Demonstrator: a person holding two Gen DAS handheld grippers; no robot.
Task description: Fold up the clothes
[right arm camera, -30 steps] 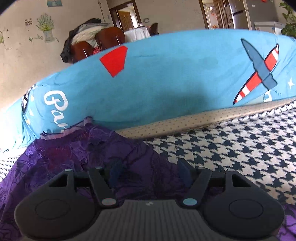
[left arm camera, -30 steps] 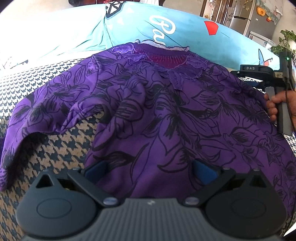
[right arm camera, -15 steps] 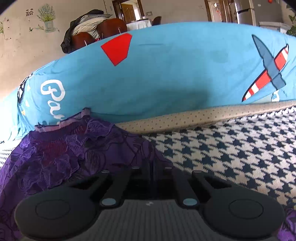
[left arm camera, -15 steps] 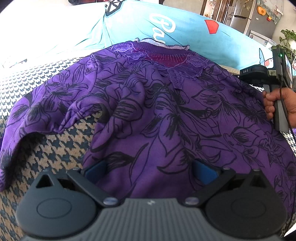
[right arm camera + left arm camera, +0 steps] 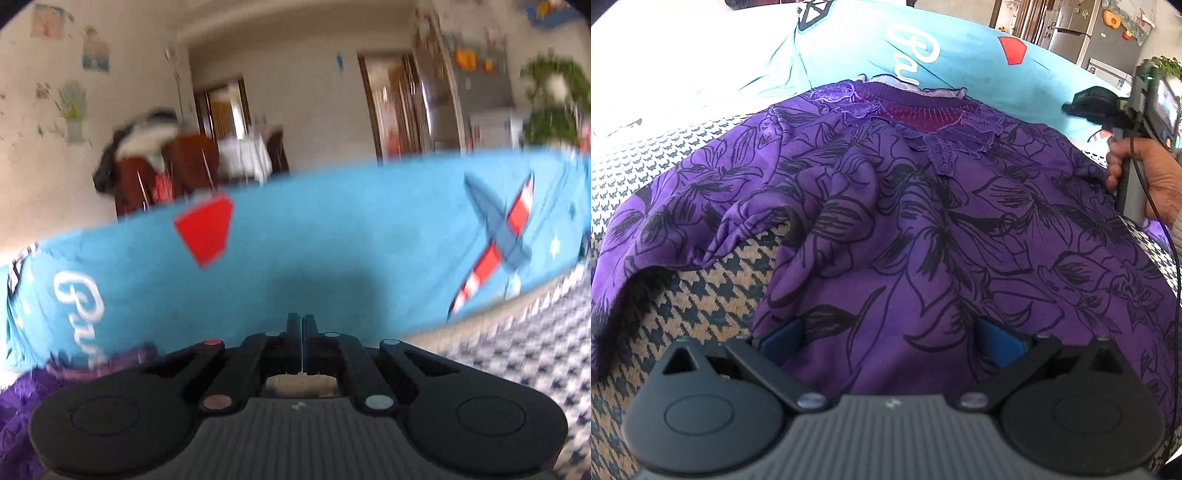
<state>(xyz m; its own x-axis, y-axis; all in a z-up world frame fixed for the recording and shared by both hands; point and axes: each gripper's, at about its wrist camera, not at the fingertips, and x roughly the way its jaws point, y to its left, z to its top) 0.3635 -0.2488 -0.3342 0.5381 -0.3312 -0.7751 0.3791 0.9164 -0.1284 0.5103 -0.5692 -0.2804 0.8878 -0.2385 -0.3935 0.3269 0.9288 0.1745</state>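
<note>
A purple top with black flower outlines (image 5: 923,221) lies spread on the houndstooth sofa cover (image 5: 701,295), its neckline at the far side. My left gripper (image 5: 888,332) is open at the near hem, and the cloth lies between its blue pads (image 5: 779,338). A hand (image 5: 1145,173) holds my right gripper (image 5: 1086,105) raised beside the top's far right shoulder. In the blurred right wrist view my right gripper (image 5: 302,325) is shut, with no cloth showing between its fingertips. The purple top (image 5: 22,406) shows only at the lower left there.
A long blue cushion (image 5: 960,48) with white lettering and a red patch runs along the back of the sofa, just behind the neckline. The blue cushion (image 5: 332,258) also fills the middle of the right wrist view. Chairs, a doorway, a fridge and a plant stand beyond.
My right gripper closed at the top's right shoulder, then rose and tipped upward, so the room now shows above the cushion. My left gripper stayed put and open.
</note>
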